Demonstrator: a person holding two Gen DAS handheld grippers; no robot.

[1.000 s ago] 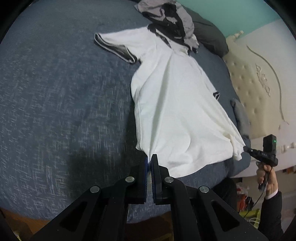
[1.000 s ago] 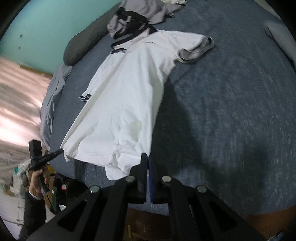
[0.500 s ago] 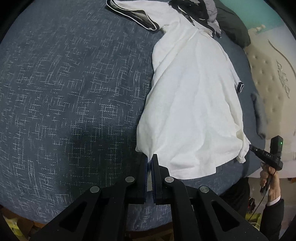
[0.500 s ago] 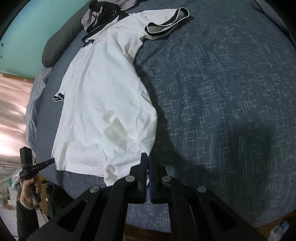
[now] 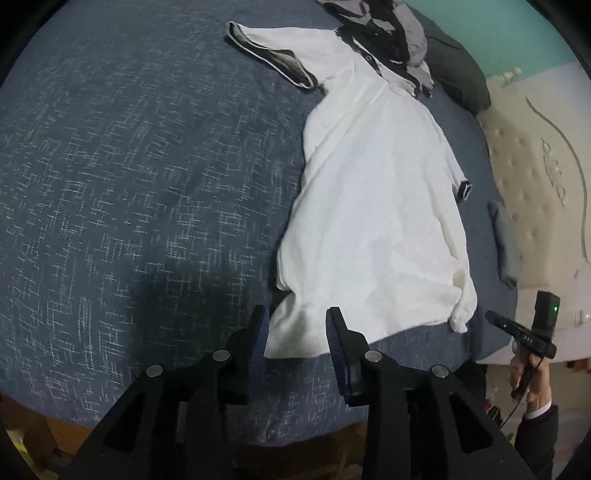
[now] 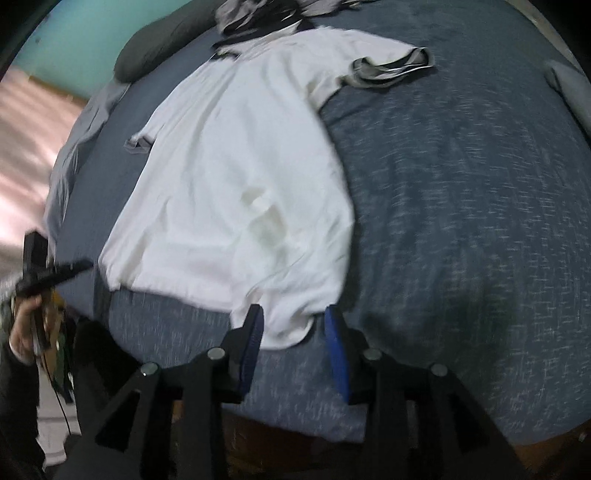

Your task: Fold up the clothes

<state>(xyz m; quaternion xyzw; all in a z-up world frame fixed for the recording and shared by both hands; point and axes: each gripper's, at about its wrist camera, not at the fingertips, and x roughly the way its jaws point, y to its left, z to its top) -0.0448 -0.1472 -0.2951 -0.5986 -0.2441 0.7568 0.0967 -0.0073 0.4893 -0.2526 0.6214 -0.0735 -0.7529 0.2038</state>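
— Dark blue bedspread (image 5: 129, 177) fills both views, teal wall behind. Where's the shirt?

— White shirt (image 5: 369, 206) lies spread flat on the bed, collar toward a heap of grey and black clothes (image 5: 395, 33) beside a dark pillow (image 5: 454, 74).

— And the left gripper (image 5: 297, 328)?

— Its jaws have just been opening; they stand partly apart, a hem corner lying loose between them, unpinched.

— The right gripper (image 6: 293, 328)?

— Same: jaws just opened, the other hem corner between them, released. That view is blurred.
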